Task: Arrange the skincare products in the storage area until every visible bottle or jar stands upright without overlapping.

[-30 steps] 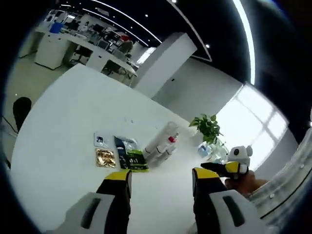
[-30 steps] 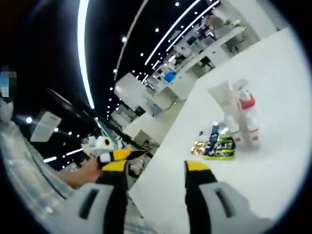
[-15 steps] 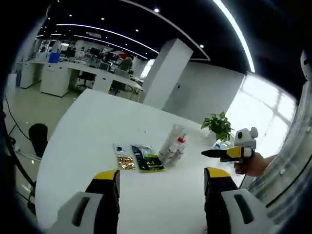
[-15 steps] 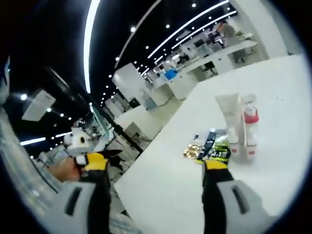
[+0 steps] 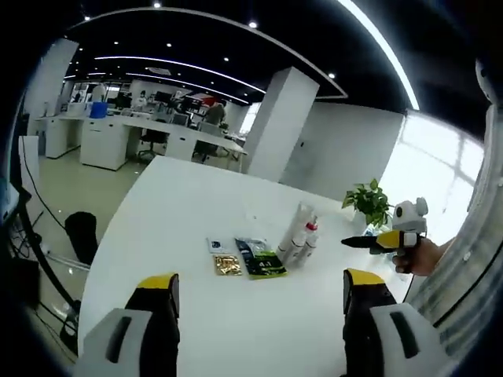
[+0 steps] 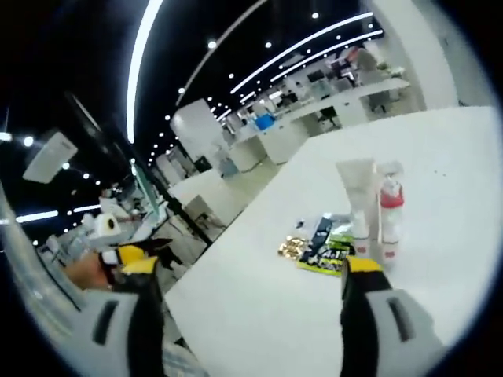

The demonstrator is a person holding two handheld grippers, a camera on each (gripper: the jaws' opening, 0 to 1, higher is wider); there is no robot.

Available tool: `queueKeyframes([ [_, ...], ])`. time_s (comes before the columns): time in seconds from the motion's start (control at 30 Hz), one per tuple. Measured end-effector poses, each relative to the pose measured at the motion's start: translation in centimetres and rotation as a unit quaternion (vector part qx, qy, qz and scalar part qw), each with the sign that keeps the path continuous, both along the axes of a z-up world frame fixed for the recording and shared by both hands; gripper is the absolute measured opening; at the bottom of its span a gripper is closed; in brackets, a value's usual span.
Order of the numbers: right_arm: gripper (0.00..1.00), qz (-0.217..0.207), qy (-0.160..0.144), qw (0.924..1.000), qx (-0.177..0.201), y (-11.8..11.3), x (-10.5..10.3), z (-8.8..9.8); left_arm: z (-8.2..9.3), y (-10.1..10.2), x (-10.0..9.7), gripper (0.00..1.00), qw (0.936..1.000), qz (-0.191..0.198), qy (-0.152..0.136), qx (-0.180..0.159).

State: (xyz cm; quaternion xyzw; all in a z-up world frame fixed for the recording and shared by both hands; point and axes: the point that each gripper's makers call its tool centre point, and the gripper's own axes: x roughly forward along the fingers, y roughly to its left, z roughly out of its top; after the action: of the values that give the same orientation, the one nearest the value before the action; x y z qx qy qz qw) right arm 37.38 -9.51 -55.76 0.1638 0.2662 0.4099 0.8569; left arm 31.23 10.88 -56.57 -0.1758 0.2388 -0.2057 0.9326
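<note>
Both tools (image 5: 258, 287) (image 6: 255, 271) wide apart, raised.

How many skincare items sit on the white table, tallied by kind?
Upright containers: 2, a white tube and a red-collared bottle
Flat sachets: 3, a gold sachet, a green-and-black sachet, a small pale sachet
Total: 5

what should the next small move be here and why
Probably bring the open right tongs forward toward the white tube and red-capped bottle. Both already stand upright on the white table, side by side, with flat packets beside them, and neither tongs is near them yet.
</note>
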Motion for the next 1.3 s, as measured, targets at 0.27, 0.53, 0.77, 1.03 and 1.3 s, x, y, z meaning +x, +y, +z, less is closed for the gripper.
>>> queueKeyframes([
  [0.27,0.99,-0.018,-0.011,0.9997,-0.013,-0.8,-0.2,-0.4,-0.7,-0.8,-0.1,1.00,0.9997,-0.013,-0.006,0.020],
  [0.53,0.99,-0.036,-0.007,0.9993,-0.010,-1.4,-0.3,-0.5,-0.7,-0.9,0.1,1.00,0.9995,-0.017,-0.010,0.026],
  [0.77,0.99,-0.044,-0.004,0.9989,-0.015,-1.9,-0.6,-0.9,-0.5,-0.8,0.4,1.00,0.9996,-0.014,-0.012,0.020],
  [1.03,0.99,-0.049,-0.007,0.9987,-0.015,-2.0,-0.4,-0.9,-0.2,-0.9,0.2,1.00,0.9997,-0.014,-0.015,0.016],
  [1.3,0.98,-0.073,-0.008,0.9972,-0.009,-3.1,-1.0,-1.0,0.2,-1.6,1.0,1.00,0.9994,-0.027,-0.021,0.010],
])
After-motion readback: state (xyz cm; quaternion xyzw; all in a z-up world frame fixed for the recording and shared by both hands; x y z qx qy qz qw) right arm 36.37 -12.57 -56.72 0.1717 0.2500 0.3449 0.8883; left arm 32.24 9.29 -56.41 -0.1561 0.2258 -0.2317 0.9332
